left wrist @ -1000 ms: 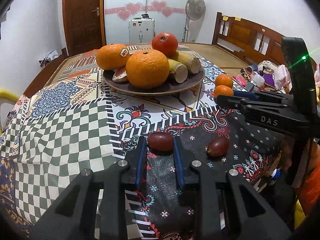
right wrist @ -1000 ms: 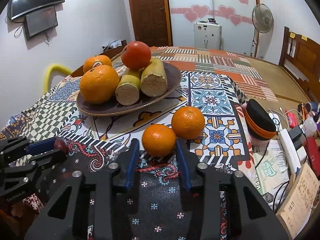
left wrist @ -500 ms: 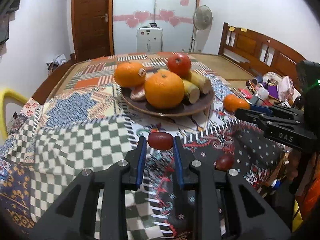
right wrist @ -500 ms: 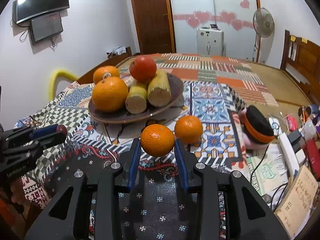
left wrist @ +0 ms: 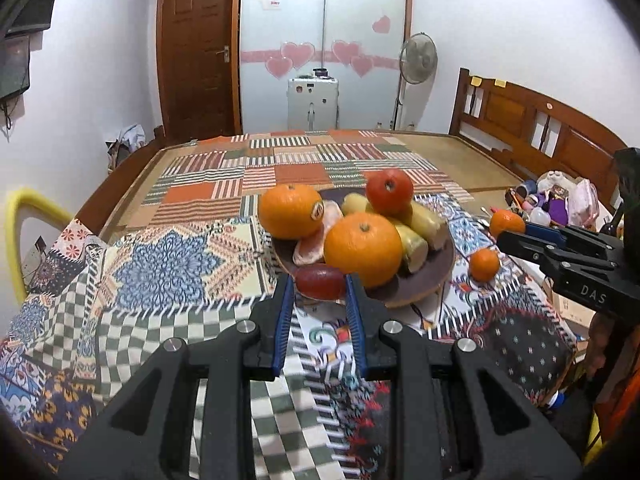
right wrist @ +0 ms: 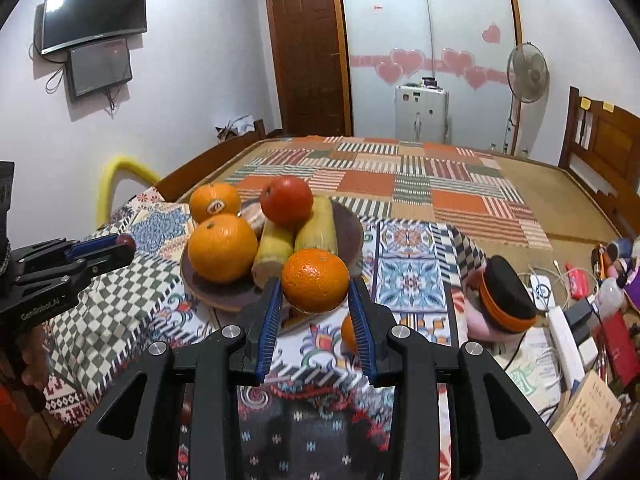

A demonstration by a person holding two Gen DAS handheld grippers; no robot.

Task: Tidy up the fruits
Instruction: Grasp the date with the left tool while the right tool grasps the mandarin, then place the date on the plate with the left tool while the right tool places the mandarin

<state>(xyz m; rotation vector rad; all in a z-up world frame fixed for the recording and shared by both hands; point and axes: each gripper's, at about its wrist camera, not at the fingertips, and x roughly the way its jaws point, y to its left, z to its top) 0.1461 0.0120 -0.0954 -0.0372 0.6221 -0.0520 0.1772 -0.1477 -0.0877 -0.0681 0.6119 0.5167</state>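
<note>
- Fruits were split between the two claws and a brown plate [left wrist: 442, 276] on the patchwork cloth [left wrist: 168, 268] covering the bed.
- Left claw [left wrist: 318, 294] pinched a small, glossy, dark red oval fruit [left wrist: 320, 282] at the plate's near rim.
- Right claw [right wrist: 316, 292] pinched a round, dimpled tangerine [right wrist: 315, 280], bright orange.
- On the plate lay two large oranges [left wrist: 362, 248], a red tomato-like fruit [left wrist: 389, 191] and pale yellow cut stalks [left wrist: 428, 226].
</note>
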